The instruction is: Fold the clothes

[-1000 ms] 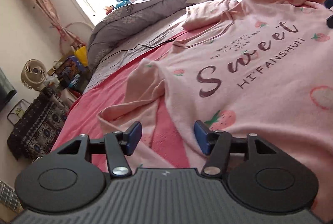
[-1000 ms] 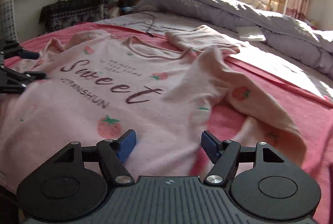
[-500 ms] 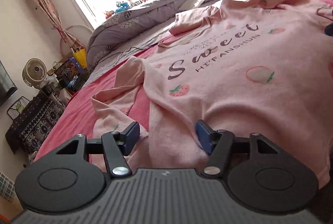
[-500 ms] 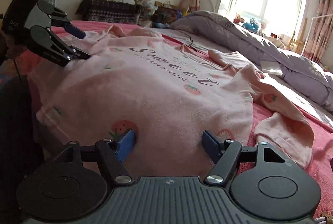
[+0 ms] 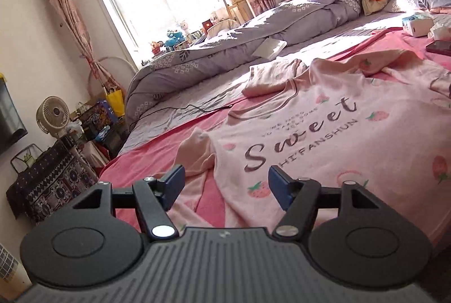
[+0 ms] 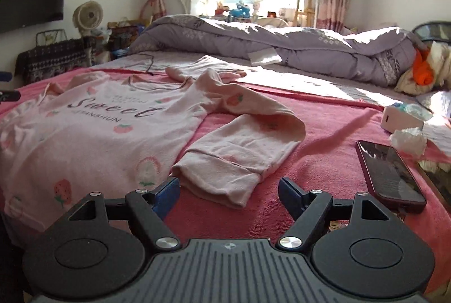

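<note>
1. "Sweet" in large dark script runs across the chest of the pink top (image 5: 324, 134), at the centre right of the left wrist view.
2. "HI'FANSHUN" in small capitals stands just under that word on the same top.
3. Small lines of print above "Sweet" are too fine to read.
4. In the right wrist view, "Sweet" shows again at the left of the frame.

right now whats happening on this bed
A person is working with two handheld grippers to fold a pink sweatshirt that lies face up on the pink bedspread. Nothing is folded yet. Both sleeves are rumpled; the nearer sleeve in the right wrist view is bent back on itself. The left gripper and right gripper are both open and hold nothing, their jaws having just opened further. A phone lies on the bedspread beside the right gripper.
</note>
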